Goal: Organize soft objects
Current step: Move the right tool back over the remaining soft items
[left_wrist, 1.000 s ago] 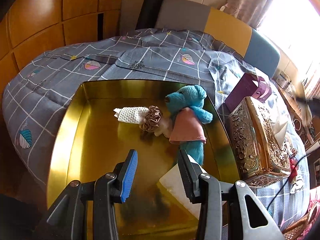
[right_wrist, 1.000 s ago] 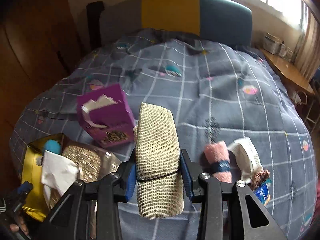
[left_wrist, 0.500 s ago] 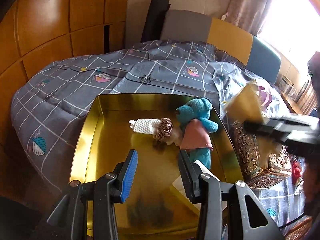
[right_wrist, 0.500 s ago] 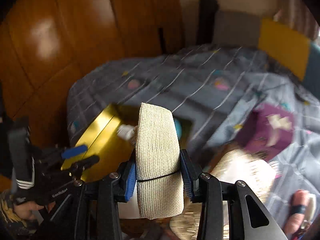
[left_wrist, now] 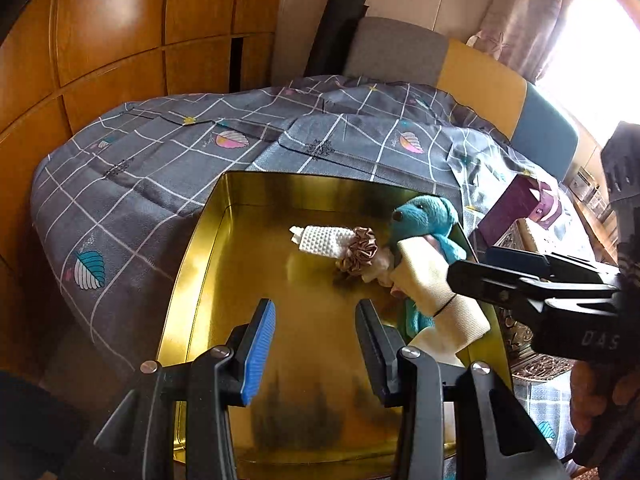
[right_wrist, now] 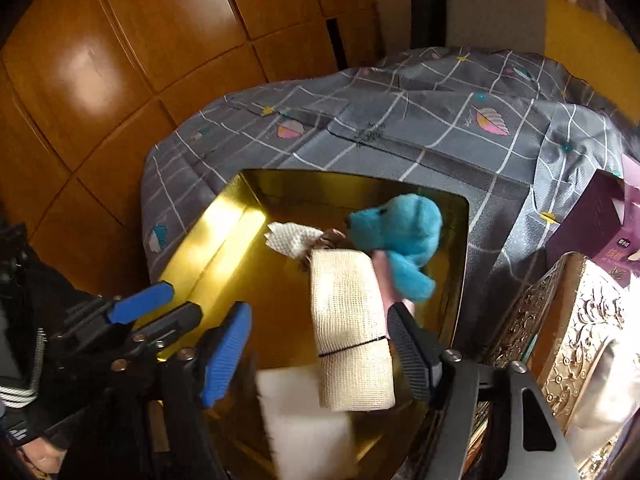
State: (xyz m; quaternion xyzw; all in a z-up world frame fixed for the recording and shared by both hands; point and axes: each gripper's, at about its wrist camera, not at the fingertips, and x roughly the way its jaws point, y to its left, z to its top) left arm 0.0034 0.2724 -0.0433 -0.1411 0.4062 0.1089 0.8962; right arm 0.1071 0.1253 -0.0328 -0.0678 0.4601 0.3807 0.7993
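A gold tray (left_wrist: 208, 248) (right_wrist: 224, 232) lies on the bed and holds a blue teddy bear (left_wrist: 424, 220) (right_wrist: 400, 228), a white knitted roll (left_wrist: 320, 240) (right_wrist: 292, 236) with a brown scrunchie (left_wrist: 360, 250), and a white pad (right_wrist: 308, 428). My right gripper (right_wrist: 320, 344) hangs over the tray with its jaws spread; a beige bandage roll (right_wrist: 348, 328) (left_wrist: 436, 284) sits between them, clear of the left finger and against the right one. My left gripper (left_wrist: 316, 344) is open and empty over the tray's near part.
An ornate gold tissue box (right_wrist: 560, 344) (left_wrist: 520, 344) stands right of the tray, a purple box (left_wrist: 516, 204) (right_wrist: 592, 220) beyond it. The grey checked bedcover (left_wrist: 160, 168) surrounds the tray. Wooden wardrobe panels (left_wrist: 100, 40) rise on the left.
My right gripper swung from the bed's right side to above the tray and opened, so the bandage roll is no longer clamped. The left gripper stayed open and drew back a little.
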